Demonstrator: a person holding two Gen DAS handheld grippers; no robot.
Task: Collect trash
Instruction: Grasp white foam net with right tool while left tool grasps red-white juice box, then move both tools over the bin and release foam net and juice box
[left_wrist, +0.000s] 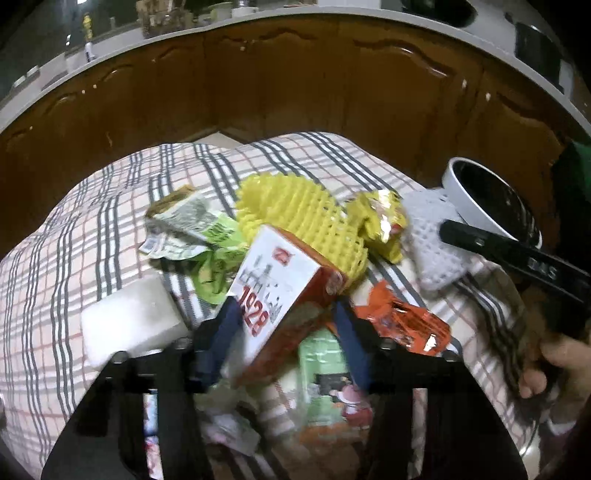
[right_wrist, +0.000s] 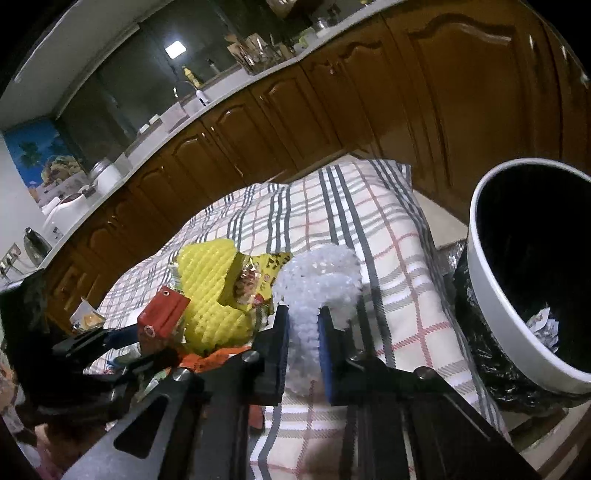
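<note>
- Right gripper (right_wrist: 303, 334) clenches the white foam net (right_wrist: 319, 280) above the checked cloth (right_wrist: 388, 236).
- Left gripper (left_wrist: 284, 325) pinches the red-and-white carton (left_wrist: 275, 291) amid the litter.
- Next, judged: carry both to the white-rimmed bin (right_wrist: 491, 295) close by, then release.

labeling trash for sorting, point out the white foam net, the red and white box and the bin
white foam net (right_wrist: 314, 280), right wrist view, its bulging top
red and white box (left_wrist: 273, 280), left wrist view, its white face
bin (right_wrist: 484, 280), right wrist view, its white rim

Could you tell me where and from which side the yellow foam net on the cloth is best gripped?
Grip the yellow foam net at its raised open rim at the far end, coming from above: the soft mesh should squash between the pads, and the carton covers its near end.
</note>
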